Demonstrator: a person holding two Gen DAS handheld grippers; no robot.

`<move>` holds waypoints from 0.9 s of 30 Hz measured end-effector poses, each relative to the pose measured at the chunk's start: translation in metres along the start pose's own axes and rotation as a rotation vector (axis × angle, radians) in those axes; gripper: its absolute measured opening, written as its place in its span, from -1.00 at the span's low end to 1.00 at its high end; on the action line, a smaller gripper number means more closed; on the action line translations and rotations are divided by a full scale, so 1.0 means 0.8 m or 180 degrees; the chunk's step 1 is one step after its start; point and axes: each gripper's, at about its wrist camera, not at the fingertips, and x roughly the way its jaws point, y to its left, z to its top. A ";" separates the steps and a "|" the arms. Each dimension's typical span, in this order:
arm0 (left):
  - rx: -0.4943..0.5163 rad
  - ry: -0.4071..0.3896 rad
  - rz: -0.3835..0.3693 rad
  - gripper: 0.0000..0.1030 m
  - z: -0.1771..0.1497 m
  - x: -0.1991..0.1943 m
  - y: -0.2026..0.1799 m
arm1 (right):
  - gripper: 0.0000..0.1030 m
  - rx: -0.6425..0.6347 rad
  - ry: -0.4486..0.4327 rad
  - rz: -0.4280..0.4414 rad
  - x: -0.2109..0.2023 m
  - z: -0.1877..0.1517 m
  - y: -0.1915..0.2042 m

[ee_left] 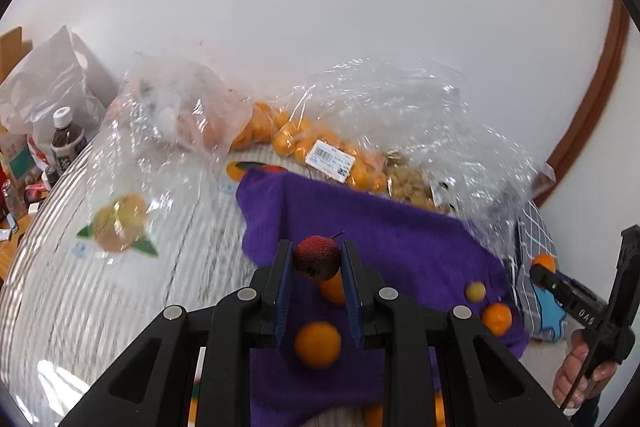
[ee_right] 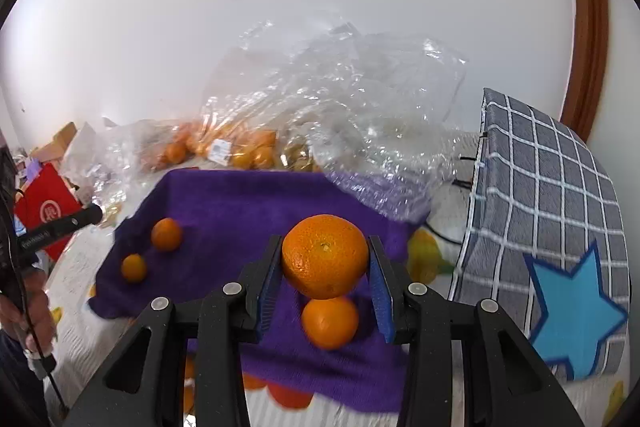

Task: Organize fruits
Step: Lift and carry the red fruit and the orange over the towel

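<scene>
My left gripper [ee_left: 316,257] is shut on a small dark red fruit [ee_left: 317,257] with a stem, held above the purple cloth [ee_left: 400,239]. Under it lie an orange [ee_left: 318,344] and another partly hidden one [ee_left: 333,290]. Further right on the cloth are a small yellow fruit [ee_left: 475,291] and an orange [ee_left: 496,318]. My right gripper [ee_right: 325,259] is shut on a large orange [ee_right: 325,255] above the purple cloth [ee_right: 240,203]. Below it lies an orange [ee_right: 330,323]. Two smaller oranges [ee_right: 166,234] [ee_right: 133,267] lie at the cloth's left.
Clear plastic bags of oranges [ee_left: 320,143] and other produce [ee_left: 412,183] stand behind the cloth by the white wall. A grey checked bag with a blue star [ee_right: 552,247] stands at the right. Bottles and boxes [ee_left: 64,143] crowd the far left. A red bag [ee_right: 44,207] sits left.
</scene>
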 end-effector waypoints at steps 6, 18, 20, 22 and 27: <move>0.0020 0.0207 0.0069 -0.55 0.022 0.053 -0.009 | -0.21 0.0113 0.0207 0.0009 0.055 0.017 -0.015; -0.0067 0.0717 0.0182 -0.55 0.034 0.136 -0.012 | -0.21 0.0231 0.0756 -0.0015 0.133 0.015 -0.023; -0.0024 0.0791 0.0216 -0.55 0.033 0.145 -0.016 | -0.21 0.0248 0.0825 -0.0043 0.137 0.014 -0.024; 0.0010 0.0868 0.0235 -0.55 0.032 0.153 -0.019 | -0.21 0.0260 0.0857 -0.0054 0.141 0.014 -0.025; 0.0037 0.1017 0.0314 -0.55 0.031 0.165 -0.020 | -0.21 0.0220 0.0903 -0.0047 0.149 0.015 -0.020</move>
